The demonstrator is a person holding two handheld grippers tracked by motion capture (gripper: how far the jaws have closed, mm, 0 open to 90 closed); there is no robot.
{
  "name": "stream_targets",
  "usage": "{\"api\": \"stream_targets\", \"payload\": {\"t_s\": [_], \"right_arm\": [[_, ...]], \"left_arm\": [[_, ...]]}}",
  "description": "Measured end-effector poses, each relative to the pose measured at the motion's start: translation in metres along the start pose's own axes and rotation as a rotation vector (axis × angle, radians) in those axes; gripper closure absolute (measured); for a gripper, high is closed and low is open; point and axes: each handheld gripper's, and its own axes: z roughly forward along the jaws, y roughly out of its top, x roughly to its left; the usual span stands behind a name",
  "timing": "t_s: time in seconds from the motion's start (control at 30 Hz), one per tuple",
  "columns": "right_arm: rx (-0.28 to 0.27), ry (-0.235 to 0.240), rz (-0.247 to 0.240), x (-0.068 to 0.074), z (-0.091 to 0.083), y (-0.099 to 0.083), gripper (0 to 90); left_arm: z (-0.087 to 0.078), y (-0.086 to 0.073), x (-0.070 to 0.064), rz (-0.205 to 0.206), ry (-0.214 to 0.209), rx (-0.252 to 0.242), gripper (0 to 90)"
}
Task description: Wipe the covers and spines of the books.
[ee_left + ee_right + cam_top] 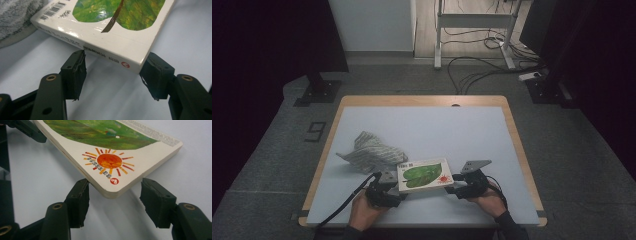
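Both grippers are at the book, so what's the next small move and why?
Probably shut the right hand-held gripper on the book's sun-printed corner. Its jaws stand open on either side of that corner without gripping it. The left hand-held gripper is likewise open at the spine, so nothing yet holds the book firmly.

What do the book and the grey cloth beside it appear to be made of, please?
The book looks like thick glossy board: its cover shows sheen and the edge seems stacked stiff pages. The grey cloth looks like soft, matte terry-type fabric, rumpled and fuzzy, though its exact weave is unclear.
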Motion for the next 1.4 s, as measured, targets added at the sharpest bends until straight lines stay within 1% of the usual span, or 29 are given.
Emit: {"api": "stream_targets", "payload": {"t_s": [0.13, 0.27, 0.37, 0.4, 0.47, 0.6, 0.63, 0.67, 0.7, 0.77, 0.83, 0.93, 1.03, 1.07, 1.17, 1.27, 1.33, 1.4], "right_arm": [[-0.005, -0.004, 0.007, -0.006, 0.006, 0.0, 40.7], [-0.01, -0.032, 0.001, -0.013, 0.012, 0.001, 41.5], [-0.01, -0.045, 0.004, -0.017, 0.016, 0.001, 41.1], [-0.015, -0.042, 0.004, -0.018, 0.017, 0.001, 41.0], [-0.019, -0.049, -0.004, -0.017, 0.017, 0.001, 41.1], [-0.015, -0.068, -0.039, -0.015, 0.017, -0.001, 41.1], [-0.013, -0.072, -0.046, -0.014, 0.017, -0.001, 39.9], [-0.02, -0.066, -0.04, -0.014, 0.017, -0.001, 38.5], [-0.024, -0.066, -0.025, -0.015, 0.017, -0.001, 37.9], [-0.022, -0.073, -0.028, -0.017, 0.015, -0.002, 36.0], [-0.024, -0.073, -0.019, -0.018, 0.013, -0.004, 35.5], [-0.024, -0.079, -0.019, -0.02, 0.009, -0.006, 33.0], [-0.018, -0.102, -0.023, -0.023, 0.005, -0.008, 29.4], [-0.016, -0.107, -0.021, -0.024, 0.003, -0.009, 28.2], [-0.017, -0.141, -0.011, -0.028, -0.003, -0.01, 25.5], [-0.015, -0.172, -0.012, -0.033, -0.009, -0.012, 21.8], [-0.021, -0.189, -0.002, -0.036, -0.014, -0.013, 17.1], [-0.024, -0.211, 0.009, -0.04, -0.017, -0.015, 15.1]], "left_arm": [[0.006, 0.002, 0.005, 0.001, 0.008, 0.002, 39.1], [0.014, 0.004, 0.013, -0.004, 0.021, -0.005, 38.9], [0.016, 0.004, 0.014, 0.002, 0.034, -0.015, 39.3], [0.016, 0.003, 0.014, 0.003, 0.034, -0.016, 39.2], [0.016, 0.003, 0.014, 0.004, 0.034, -0.015, 38.3], [0.015, 0.002, 0.012, 0.009, 0.031, -0.015, 35.7], [0.015, 0.001, 0.012, 0.017, 0.031, -0.008, 35.4], [0.015, 0.001, 0.011, 0.028, 0.036, -0.011, 34.5], [0.014, 0.001, 0.011, 0.026, 0.034, -0.007, 33.8], [0.013, 0.0, 0.012, 0.025, 0.036, -0.009, 33.4], [0.011, 0.0, 0.014, 0.013, 0.037, -0.014, 32.9], [0.009, 0.0, 0.017, 0.006, 0.031, -0.021, 29.9], [0.005, 0.001, 0.02, 0.007, 0.033, -0.023, 25.8], [0.003, 0.001, 0.021, 0.005, 0.035, -0.023, 24.2], [-0.003, 0.003, 0.026, -0.01, 0.042, -0.025, 18.9], [-0.011, 0.005, 0.033, -0.018, 0.052, -0.036, 16.1], [-0.017, 0.006, 0.038, -0.025, 0.059, -0.048, 15.2], [-0.024, 0.008, 0.044, -0.034, 0.065, -0.062, 14.3]]}}
